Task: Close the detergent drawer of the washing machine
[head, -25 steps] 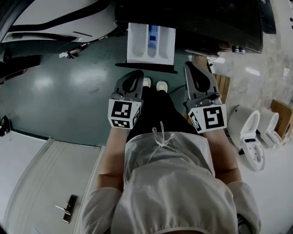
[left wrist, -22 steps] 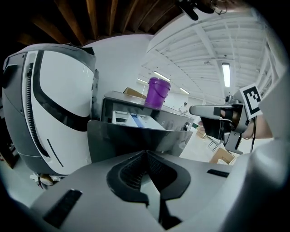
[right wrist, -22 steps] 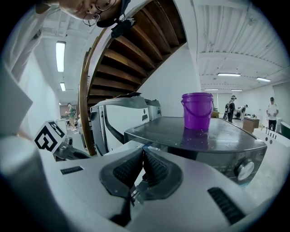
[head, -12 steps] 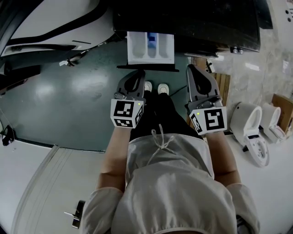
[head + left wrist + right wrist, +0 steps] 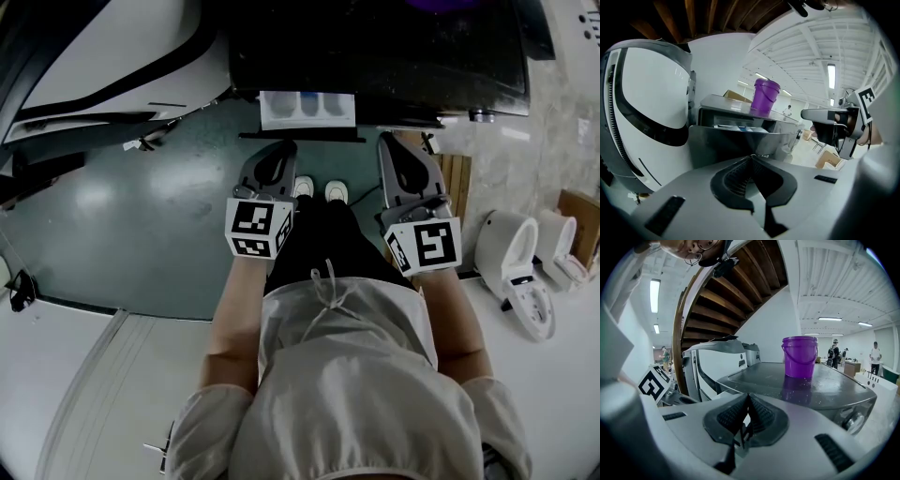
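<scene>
Evidently mid-push: the detergent drawer [image 5: 307, 108] juts partway from the washing machine [image 5: 375, 47], just ahead of the left hand-held gripper [image 5: 282, 147]. Both it and the right hand-held gripper [image 5: 390, 139] have their jaws pressed together, empty. Next, a straight push should seat it.

Straight in front of the washing machine [image 5: 375, 56] it's open air over bare floor [image 5: 141, 206], only the drawer [image 5: 307, 106] pokes out of its front a bit. Left of the machine a big white appliance [image 5: 103, 37] crowds in close. Right of it, wooden boards [image 5: 457, 173] and two toilets [image 5: 506, 258] clutter the floor. On top sits a purple bucket [image 5: 800, 357]; the rest of the lid's free.
</scene>
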### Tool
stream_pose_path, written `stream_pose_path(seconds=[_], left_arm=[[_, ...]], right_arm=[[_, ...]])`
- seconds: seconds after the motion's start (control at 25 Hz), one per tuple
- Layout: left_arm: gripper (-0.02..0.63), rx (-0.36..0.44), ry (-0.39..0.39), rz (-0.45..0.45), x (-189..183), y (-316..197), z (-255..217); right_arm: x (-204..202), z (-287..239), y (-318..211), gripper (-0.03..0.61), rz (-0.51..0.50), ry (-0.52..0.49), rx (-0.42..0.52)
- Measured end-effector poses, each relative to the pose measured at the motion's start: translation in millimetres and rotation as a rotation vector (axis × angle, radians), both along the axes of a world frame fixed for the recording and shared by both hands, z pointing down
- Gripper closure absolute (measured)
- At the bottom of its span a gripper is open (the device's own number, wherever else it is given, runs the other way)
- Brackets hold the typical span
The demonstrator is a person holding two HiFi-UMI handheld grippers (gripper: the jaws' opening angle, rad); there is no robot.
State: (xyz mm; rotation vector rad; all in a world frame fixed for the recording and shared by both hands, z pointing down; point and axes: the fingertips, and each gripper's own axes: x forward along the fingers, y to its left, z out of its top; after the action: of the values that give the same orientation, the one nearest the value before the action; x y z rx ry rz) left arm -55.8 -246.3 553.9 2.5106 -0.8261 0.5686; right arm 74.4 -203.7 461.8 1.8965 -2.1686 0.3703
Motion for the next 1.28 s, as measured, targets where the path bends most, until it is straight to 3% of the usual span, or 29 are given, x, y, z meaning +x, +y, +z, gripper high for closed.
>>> stream_pose_path(seconds=[0.92, 1.28], left_arm=[[0.595, -0.007, -0.013, 0.007, 26.6, -65.9, -2.1], [0.597, 0.066, -0.01, -0.022, 27.2, -66.6, -2.5]], right_arm=[[24.9, -2.6, -61.0, 0.572, 0.023, -0.006, -0.004], [29.1, 0.3, -70.3, 0.572, 0.026, -0.011, -0.013]])
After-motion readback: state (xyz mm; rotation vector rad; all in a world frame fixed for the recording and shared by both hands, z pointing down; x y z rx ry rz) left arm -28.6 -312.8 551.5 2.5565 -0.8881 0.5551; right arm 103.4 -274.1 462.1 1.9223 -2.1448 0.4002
